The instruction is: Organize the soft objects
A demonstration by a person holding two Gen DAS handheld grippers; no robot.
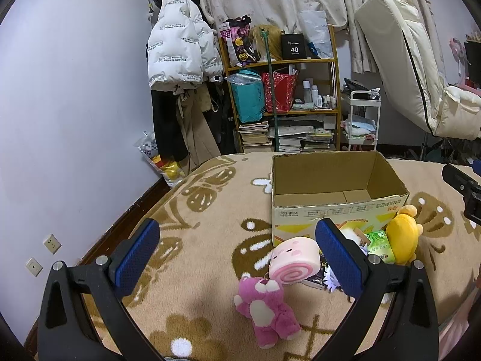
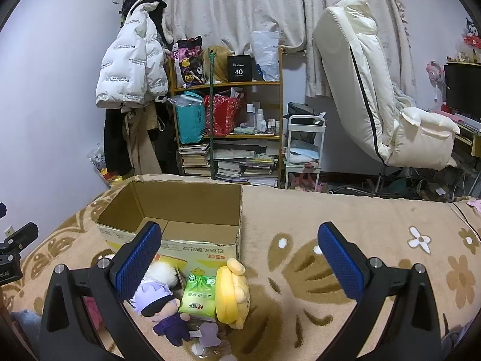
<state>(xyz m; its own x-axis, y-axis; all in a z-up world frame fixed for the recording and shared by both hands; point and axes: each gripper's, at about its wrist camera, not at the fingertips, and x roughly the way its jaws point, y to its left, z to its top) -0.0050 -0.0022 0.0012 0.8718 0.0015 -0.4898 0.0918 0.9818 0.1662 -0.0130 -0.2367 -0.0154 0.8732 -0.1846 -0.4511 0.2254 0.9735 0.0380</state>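
Fuzzy magenta bear plush (image 1: 266,310) lying face-up on blanket (image 1: 204,240), both grippers' jaws spread wide, holding nothing

Each hand-held gripper (image 1: 237,246): black frame, 2 blue textured pads, silver screws.

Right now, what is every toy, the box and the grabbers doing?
cardboard box: open, upright, empty
pink bear: lying on blanket
swirl cake toy: tipped on side
yellow plush: lying beside box
tissue pack: lying flat
purple doll: lying down
left gripper: open, empty
right gripper: open, empty
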